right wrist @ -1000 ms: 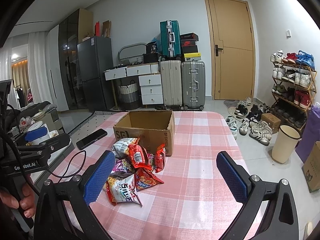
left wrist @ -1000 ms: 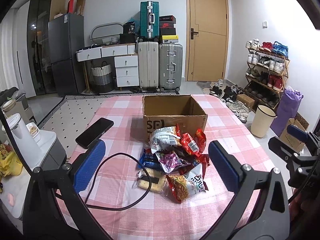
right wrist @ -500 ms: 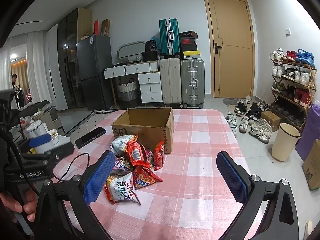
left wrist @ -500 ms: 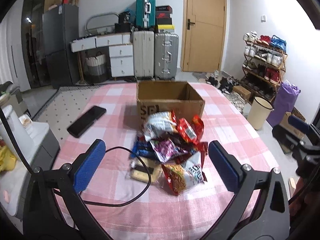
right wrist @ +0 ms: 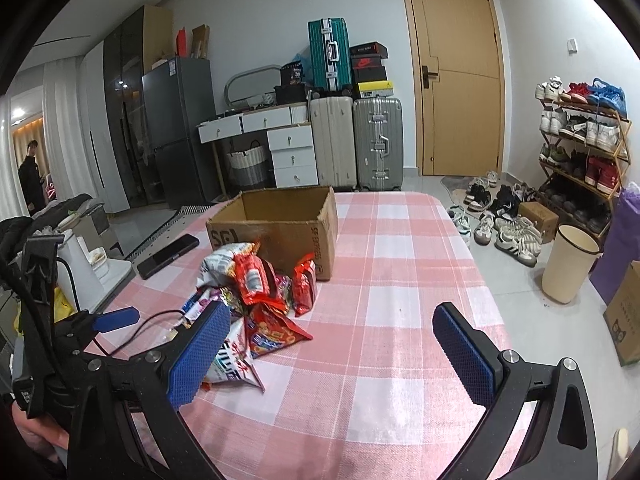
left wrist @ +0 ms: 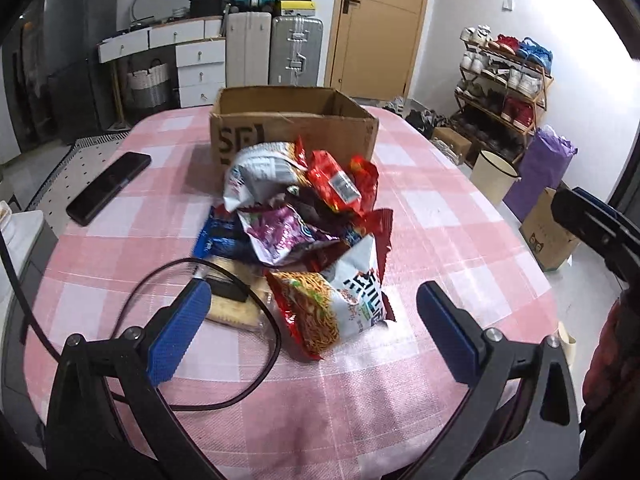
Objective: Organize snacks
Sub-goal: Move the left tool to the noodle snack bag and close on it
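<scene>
A heap of snack packets (left wrist: pixel 304 216) lies on the pink checked tablecloth (left wrist: pixel 440 216), just in front of an open cardboard box (left wrist: pixel 294 120). Nearest me is a noodle packet (left wrist: pixel 340 300), with a biscuit pack (left wrist: pixel 236 308) to its left. My left gripper (left wrist: pixel 312 320) hovers open right over the near edge of the heap, nothing between its blue pads. In the right wrist view the heap (right wrist: pixel 256 300) sits left of centre and the box (right wrist: pixel 280 220) behind it. My right gripper (right wrist: pixel 332 344) is open and empty, to the right of the heap.
A black phone (left wrist: pixel 108 188) lies left of the box. A black cable (left wrist: pixel 224 360) loops across the cloth by the biscuits. A white appliance (right wrist: pixel 84 264) stands off the table's left edge. Suitcases, drawers, a shoe rack and a bin (right wrist: pixel 568 264) line the room. A person stands far left.
My left gripper has dropped and moved forward toward the heap, which now looms larger between its fingers. The right gripper has shifted only slightly. Both stayed open.
</scene>
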`<state>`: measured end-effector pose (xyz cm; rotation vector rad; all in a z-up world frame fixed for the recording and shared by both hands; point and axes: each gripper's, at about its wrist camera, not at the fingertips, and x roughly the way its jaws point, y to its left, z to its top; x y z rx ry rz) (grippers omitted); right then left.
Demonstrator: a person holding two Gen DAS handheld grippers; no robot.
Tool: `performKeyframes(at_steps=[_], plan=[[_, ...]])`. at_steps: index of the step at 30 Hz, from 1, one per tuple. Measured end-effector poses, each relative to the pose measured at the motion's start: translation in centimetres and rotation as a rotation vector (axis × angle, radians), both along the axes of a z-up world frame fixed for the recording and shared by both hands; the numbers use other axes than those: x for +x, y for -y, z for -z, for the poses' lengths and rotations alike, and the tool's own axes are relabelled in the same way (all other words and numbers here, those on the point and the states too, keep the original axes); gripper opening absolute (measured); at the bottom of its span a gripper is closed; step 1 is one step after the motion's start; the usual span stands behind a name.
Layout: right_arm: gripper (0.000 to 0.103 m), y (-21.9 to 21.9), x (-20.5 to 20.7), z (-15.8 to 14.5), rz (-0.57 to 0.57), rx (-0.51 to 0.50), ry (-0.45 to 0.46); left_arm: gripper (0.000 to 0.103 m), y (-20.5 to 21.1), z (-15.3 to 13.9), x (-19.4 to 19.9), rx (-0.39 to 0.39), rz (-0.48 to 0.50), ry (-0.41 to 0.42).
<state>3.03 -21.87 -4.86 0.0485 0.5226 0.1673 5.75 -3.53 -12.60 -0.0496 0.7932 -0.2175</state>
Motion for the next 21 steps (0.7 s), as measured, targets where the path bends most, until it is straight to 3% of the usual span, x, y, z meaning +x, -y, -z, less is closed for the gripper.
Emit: performKeyframes(at_steps=[9, 16, 21], plan=[[0.103, 0.7, 1.6, 2.7, 0.011, 0.006, -0.044, 0.102, 1.5, 2.3, 2.9, -0.075, 0.046, -0.038], [0.103, 1.7, 2.7, 4.3, 0.025, 0.013, -0.071, 0.102, 2.2, 4.0, 6.1, -0.047, 0.046, -0.071], [0.103, 2.0, 3.3, 5.4, 0.029, 0.024, -0.092, 0.094, 2.7, 4.7, 7.9, -0.073, 0.056, -0.094]])
